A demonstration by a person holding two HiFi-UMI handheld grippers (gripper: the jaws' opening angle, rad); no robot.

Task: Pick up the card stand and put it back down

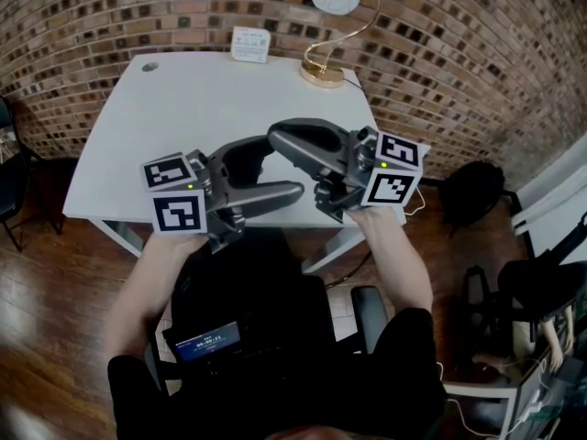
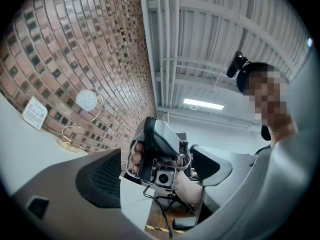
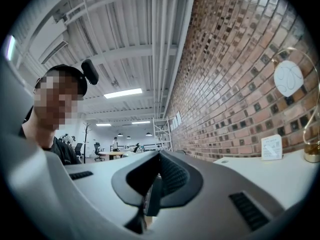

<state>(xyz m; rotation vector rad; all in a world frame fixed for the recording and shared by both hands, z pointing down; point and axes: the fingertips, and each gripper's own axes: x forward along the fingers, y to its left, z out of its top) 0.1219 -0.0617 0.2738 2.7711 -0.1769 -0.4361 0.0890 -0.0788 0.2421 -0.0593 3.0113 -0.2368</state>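
ok so both tongs are hanging over the near edge of the white table (image 1: pixel 183 108), roughly at 6 o'clock on it, and they cross each other. The left tongs (image 1: pixel 282 168) point toward 3 o'clock, the right tongs (image 1: pixel 275 138) point toward 9 o'clock

Left gripper view: the left tongs (image 2: pixel 155 171) are spread apart with nothing gripped. All you see through the gap is the other gripper and the hand holding it, further off

Right gripper view: the right tongs (image 3: pixel 157 176) are closed pad to pad, nothing caught in them

The card stand (image 1: pixel 335 26) is the gold wire loop with a round white card hanging in it. It sits upright at the far edge of the table, about 1 o'clock from the tongs and well apart from both, so neither is touching it. It also shows in the left gripper view (image 2: pixel 82 119) against the brick wall, and at 3 o'clock in the right gripper view (image 3: pixel 295 84)

Beside it, toward 9 o'clock, there's a small white placard (image 1: pixel 249 44), also upright at the far edge
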